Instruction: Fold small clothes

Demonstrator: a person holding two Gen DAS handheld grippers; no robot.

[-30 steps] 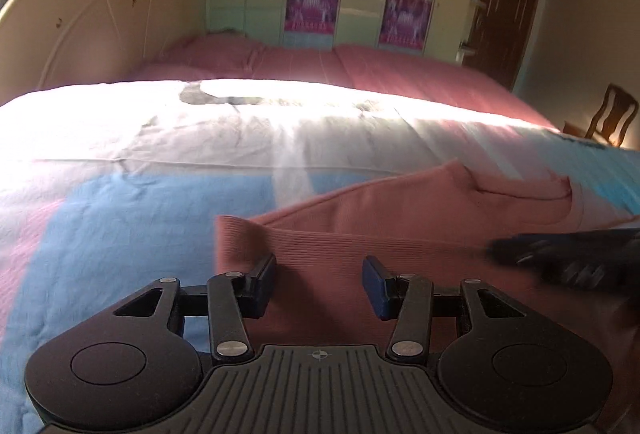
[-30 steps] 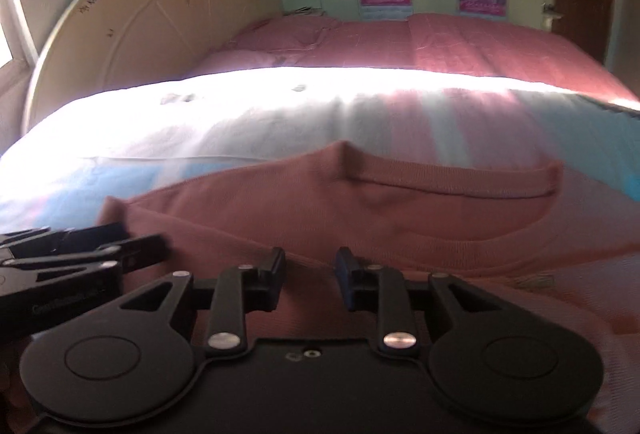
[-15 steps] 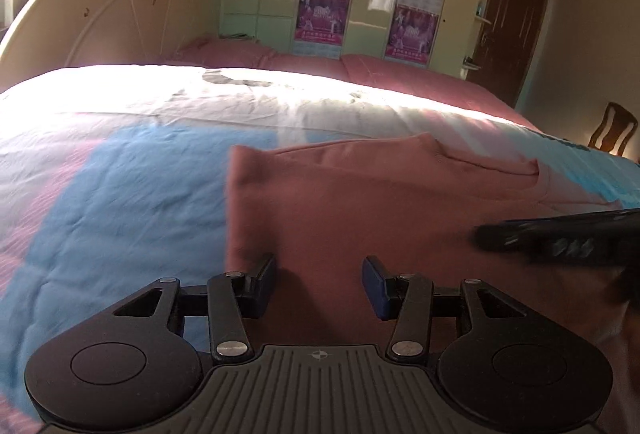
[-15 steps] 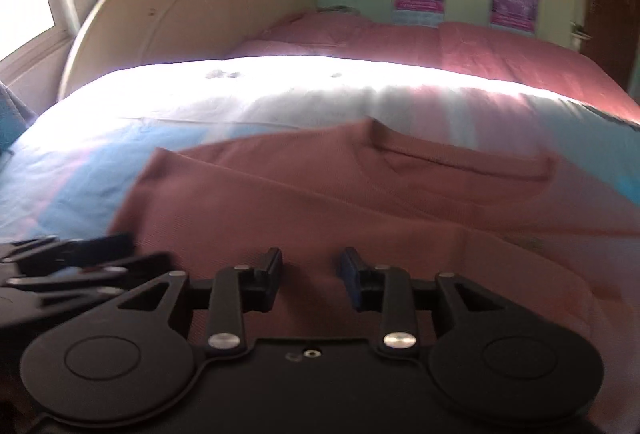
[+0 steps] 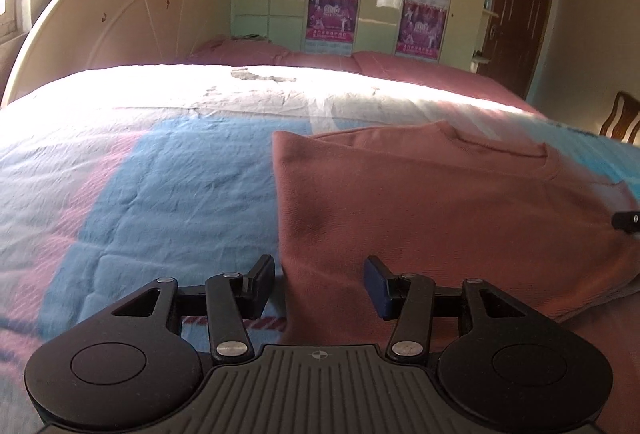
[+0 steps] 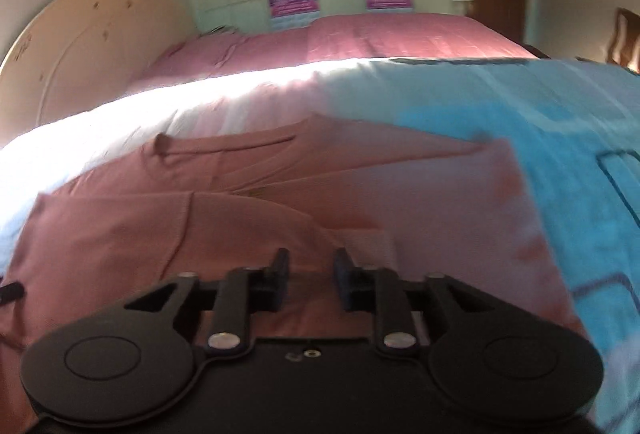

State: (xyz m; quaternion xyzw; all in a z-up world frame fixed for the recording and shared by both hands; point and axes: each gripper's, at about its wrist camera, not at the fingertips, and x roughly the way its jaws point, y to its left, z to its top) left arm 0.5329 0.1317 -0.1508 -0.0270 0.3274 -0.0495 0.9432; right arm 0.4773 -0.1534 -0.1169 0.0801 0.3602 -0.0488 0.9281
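One pink sweater (image 5: 460, 209) lies flat on the blue and pink bedspread (image 5: 140, 193), with its left side folded inward so that a straight edge runs toward the collar. A second ago this left part was still a loose flap with a ribbed end; now it lies smooth on the body of the garment. In the right wrist view the sweater (image 6: 224, 218) fills the lower left, and the view has swung toward the blue part of the bedspread (image 6: 560, 137), which was not visible before. The left gripper (image 5: 320, 284) hangs over the folded edge, its jaws apart and nothing between them, as earlier. The right gripper (image 6: 310, 280) has just been opening its jaws; they stand apart above the cloth and hold nothing. Its tip (image 5: 628, 222) now shows only at the right border of the left view, farther out than before.
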